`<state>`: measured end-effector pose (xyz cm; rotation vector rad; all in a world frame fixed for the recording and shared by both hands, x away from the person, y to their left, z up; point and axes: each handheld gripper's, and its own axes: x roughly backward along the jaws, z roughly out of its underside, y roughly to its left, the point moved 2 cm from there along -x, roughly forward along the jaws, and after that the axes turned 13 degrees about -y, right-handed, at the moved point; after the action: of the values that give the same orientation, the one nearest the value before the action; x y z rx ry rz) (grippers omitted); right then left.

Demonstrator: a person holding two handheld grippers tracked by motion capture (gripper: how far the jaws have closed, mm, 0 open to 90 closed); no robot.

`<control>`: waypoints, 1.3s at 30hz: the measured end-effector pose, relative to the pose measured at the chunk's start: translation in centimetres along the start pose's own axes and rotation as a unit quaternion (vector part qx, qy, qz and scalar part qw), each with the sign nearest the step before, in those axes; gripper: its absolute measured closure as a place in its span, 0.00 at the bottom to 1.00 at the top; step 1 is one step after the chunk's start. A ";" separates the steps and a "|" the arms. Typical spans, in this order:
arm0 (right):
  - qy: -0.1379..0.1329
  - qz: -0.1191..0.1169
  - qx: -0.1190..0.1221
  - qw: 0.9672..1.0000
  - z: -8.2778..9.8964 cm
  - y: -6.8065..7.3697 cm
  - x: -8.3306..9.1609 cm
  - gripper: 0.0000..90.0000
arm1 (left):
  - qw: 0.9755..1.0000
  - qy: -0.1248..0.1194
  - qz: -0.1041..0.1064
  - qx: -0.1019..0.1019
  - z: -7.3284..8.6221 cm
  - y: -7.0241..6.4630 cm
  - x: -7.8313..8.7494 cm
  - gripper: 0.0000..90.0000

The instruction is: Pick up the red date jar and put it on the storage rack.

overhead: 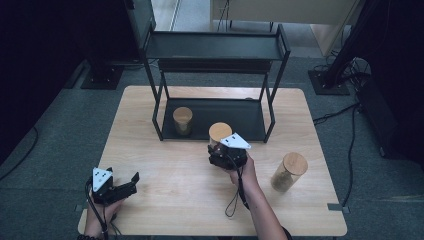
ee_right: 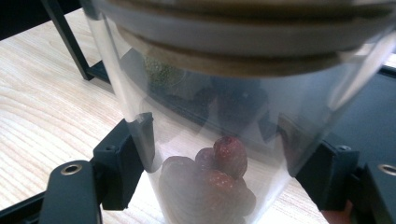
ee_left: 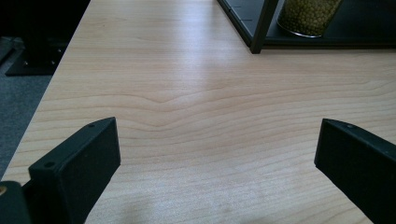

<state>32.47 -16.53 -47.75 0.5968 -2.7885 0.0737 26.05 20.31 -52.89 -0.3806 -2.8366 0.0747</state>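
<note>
Right gripper [overhead: 226,150]: centre of the high view, just below the shelf; we see its jaws closed against both sides of a clear jar.
Held jar [ee_right: 219,121]: wooden lid [overhead: 220,132] on top; in the right gripper view we make out dark red fruit [ee_right: 219,172] heaped at the bottom. Its lid and base are cut off by the frame.
Left gripper [overhead: 131,181]: lower left of the high view, jaws spread wide over bare table [ee_left: 210,93], nothing between them.
Black shelf [overhead: 215,47]: upper centre, two tiers, standing on the table.
Jar on lower tier [overhead: 182,121]: left side; the left gripper view shows small green grains [ee_left: 308,14], top cut off.
Third jar [overhead: 288,171]: right of centre on the table, well apart from the shelf; we cannot make out its contents.
Hands: forearms enter from the bottom edge; the left hand [overhead: 97,212] is partly cut off.
</note>
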 end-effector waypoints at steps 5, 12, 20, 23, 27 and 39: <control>0.001 0.001 0.001 1.000 -0.3 -0.1 -0.3 0.29 | 1.000 -0.001 0.001 0.002 0.0 0.0 0.0 0.01; 0.004 0.005 0.002 1.000 -0.5 -0.3 -1.0 0.29 | 1.000 -0.001 0.002 0.001 0.0 0.0 0.0 0.01; 0.004 0.008 0.000 1.000 -0.9 -0.5 -1.8 0.29 | 1.000 -0.001 0.002 0.002 0.0 0.0 0.0 0.01; 0.005 0.009 0.001 1.000 -1.0 -0.6 -2.1 0.29 | 1.000 -0.001 0.002 0.002 0.0 0.0 0.0 0.01; 0.007 0.012 0.000 1.000 -1.1 -0.8 -2.3 0.29 | 1.000 -0.001 0.002 0.001 0.0 0.0 0.0 0.01; 0.010 0.018 0.001 1.000 -1.7 -1.3 -3.1 0.29 | 1.000 -0.001 0.003 0.001 0.0 0.0 0.0 0.01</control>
<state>36.19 -16.35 -47.05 0.5423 -2.7802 0.0887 26.03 20.33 -52.88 -0.3874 -2.8371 0.0789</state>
